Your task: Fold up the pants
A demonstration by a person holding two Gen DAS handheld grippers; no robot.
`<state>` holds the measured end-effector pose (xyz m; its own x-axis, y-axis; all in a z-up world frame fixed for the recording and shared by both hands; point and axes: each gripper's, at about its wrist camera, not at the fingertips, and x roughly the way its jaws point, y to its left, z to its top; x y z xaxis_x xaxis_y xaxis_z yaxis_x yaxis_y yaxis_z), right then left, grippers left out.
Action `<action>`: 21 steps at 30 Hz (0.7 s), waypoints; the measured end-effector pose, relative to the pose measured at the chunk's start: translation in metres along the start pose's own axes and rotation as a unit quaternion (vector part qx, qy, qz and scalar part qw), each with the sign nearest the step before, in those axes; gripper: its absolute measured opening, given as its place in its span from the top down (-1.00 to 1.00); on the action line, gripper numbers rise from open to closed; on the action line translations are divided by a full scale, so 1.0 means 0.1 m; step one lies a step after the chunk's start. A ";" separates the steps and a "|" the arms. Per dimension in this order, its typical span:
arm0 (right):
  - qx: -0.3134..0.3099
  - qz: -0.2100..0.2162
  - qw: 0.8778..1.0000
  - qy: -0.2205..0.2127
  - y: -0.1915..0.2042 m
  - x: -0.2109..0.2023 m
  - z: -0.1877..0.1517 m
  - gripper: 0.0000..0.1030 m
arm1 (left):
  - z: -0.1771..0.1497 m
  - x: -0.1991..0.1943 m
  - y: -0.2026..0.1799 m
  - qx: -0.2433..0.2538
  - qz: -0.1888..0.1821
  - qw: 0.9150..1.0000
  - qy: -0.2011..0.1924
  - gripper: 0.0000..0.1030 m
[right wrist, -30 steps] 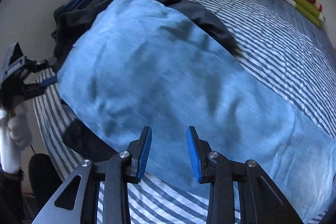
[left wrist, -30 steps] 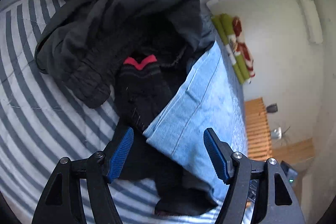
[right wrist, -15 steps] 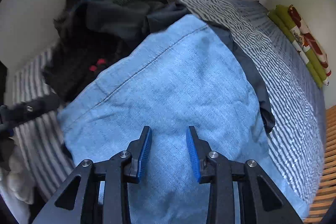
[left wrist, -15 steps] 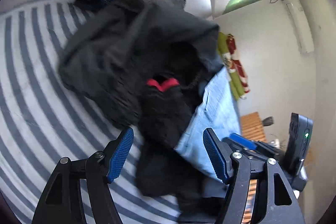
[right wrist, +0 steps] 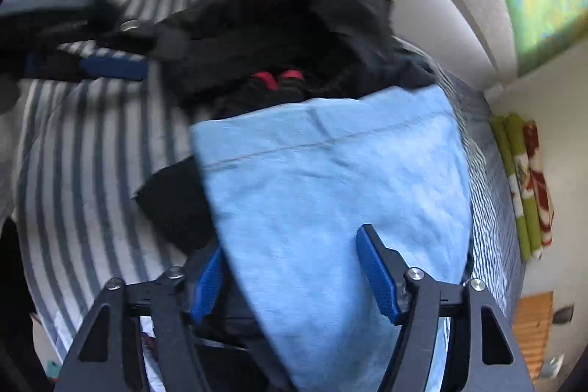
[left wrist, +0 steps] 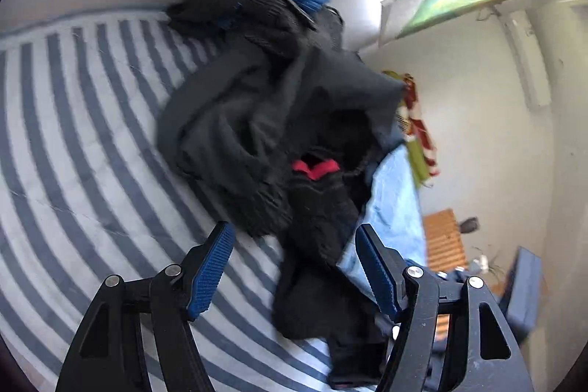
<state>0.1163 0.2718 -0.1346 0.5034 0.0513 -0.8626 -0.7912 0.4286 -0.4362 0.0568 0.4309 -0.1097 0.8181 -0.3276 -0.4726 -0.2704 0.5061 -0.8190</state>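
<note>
light-blue pants point(right wrist: 330, 193) lying on striped bed point(right wrist: 84, 149) | right gripper point(right wrist: 294, 267) jaws opening astride them | left gripper point(left wrist: 294, 267) gaping, empty; its view alone showing dark clothes pile point(left wrist: 264, 120) whole

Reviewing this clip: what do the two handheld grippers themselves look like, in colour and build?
Both match. The left gripper and right gripper have black angular linkage arms with triangular cut-outs and round silver pivot screws. Each finger carries a blue, finely ribbed pad. No cables or markings show on them, and no sleeve is clearly visible.
</note>
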 end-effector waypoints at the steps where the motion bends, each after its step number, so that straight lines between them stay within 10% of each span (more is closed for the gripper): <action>1: 0.022 0.022 1.000 -0.001 -0.10 -0.01 0.00 0.00 | -0.02 0.03 -0.03 0.001 -0.009 1.000 0.008 -0.39; 7: 0.175 0.162 0.971 0.006 -0.72 -0.05 -0.04 0.71 | -0.12 0.14 -0.30 0.017 -0.054 0.998 0.035 -0.39; 14: 0.193 0.177 0.965 -0.001 -0.79 0.04 -0.15 0.72 | -0.21 0.29 -0.56 -0.019 -0.150 0.986 0.075 -0.53; 21: 0.175 0.166 0.970 -0.018 -0.64 -0.10 -0.25 0.72 | -0.07 0.72 -0.75 -0.035 -0.132 0.984 0.111 -0.52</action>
<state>0.1533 0.2208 -0.1048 0.2573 0.2682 -0.9284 -0.7492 0.6621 -0.0164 0.1322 0.3639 -0.0842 0.7363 -0.6101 -0.2926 -0.1038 0.3255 -0.9398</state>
